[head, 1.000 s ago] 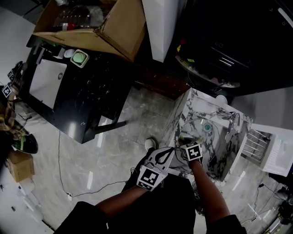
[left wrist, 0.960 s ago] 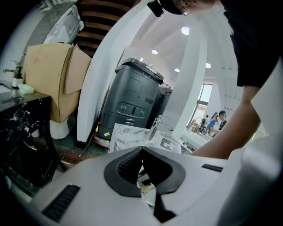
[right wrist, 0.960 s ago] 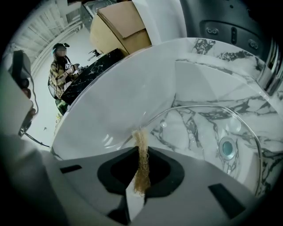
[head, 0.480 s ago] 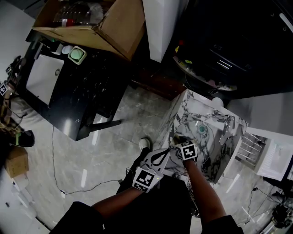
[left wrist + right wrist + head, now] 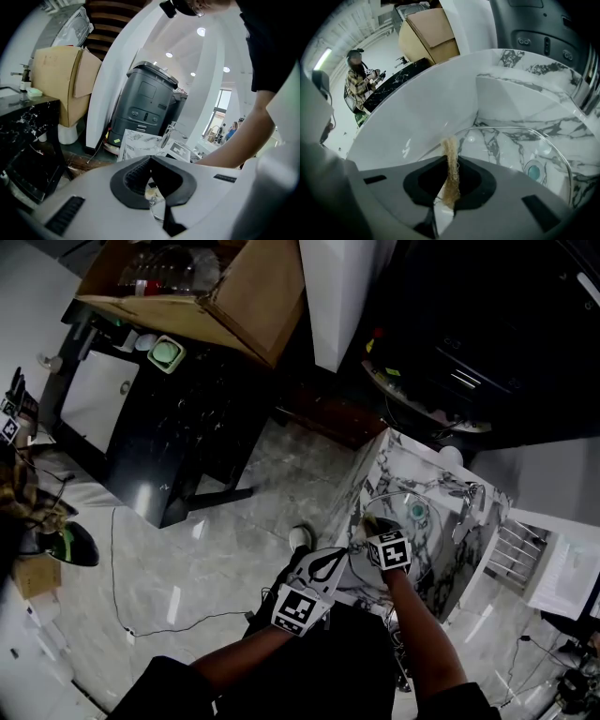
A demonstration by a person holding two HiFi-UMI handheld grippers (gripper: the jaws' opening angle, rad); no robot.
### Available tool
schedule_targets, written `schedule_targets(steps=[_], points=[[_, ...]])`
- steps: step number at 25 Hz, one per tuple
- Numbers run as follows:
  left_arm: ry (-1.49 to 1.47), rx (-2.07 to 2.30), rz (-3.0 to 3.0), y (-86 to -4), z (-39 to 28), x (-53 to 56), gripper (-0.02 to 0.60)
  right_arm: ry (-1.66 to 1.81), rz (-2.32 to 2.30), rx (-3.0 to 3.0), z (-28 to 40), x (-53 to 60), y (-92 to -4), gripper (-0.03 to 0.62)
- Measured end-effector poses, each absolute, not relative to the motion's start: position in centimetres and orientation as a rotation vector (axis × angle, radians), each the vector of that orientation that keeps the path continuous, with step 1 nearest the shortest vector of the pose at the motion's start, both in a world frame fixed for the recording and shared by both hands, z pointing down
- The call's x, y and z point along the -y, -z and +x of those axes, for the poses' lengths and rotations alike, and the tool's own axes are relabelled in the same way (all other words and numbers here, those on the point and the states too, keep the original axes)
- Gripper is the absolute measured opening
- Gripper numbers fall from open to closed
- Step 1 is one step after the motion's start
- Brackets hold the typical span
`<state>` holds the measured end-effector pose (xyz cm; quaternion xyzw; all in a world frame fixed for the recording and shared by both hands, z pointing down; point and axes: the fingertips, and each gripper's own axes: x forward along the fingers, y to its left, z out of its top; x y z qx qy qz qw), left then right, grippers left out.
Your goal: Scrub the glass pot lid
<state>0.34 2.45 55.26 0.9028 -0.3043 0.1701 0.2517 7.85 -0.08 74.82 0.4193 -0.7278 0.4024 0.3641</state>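
Observation:
The glass pot lid [image 5: 403,509] lies tilted in the white marble sink [image 5: 436,474]; its clear dome and metal rim [image 5: 520,150] fill the right gripper view. My left gripper [image 5: 347,557] is at the lid's near edge, jaws shut on the glass rim [image 5: 157,208]. My right gripper [image 5: 374,527] hangs over the lid's near left part, shut on a tan fibrous scrubber [image 5: 451,168] that sticks up between its jaws. A teal drain [image 5: 534,169] shows through the glass.
A chrome faucet [image 5: 467,506] stands at the sink's right. A black marble table [image 5: 178,418] and a cardboard box [image 5: 234,287] lie to the left, a dish rack [image 5: 511,547] to the right. A person in a plaid shirt [image 5: 356,79] stands far off.
The view has shifted a little. Both grippers stay at the lid's near edge, with the right gripper and scrubber nudged slightly over the glass.

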Motion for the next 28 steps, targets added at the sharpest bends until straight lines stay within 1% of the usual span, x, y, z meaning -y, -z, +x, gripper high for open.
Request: schedule_targets(steps=[16, 23, 28], points=[[-0.456, 0.842, 2.428, -55.6, 1.0, -2.7, 0.015, -1.039, 1.12, 1.902, 9.0, 1.4, -75.2, 0.055], [-0.464, 0.833, 2.437, -55.7, 1.5, -2.5, 0.015, -0.917, 1.07, 1.919, 9.3, 1.7, -75.2, 0.055], [-0.468, 0.81, 2.445, -55.5, 2.2, -2.5, 0.015, -0.91, 1.091, 1.898, 10.1, 2.0, -75.1, 0.055]])
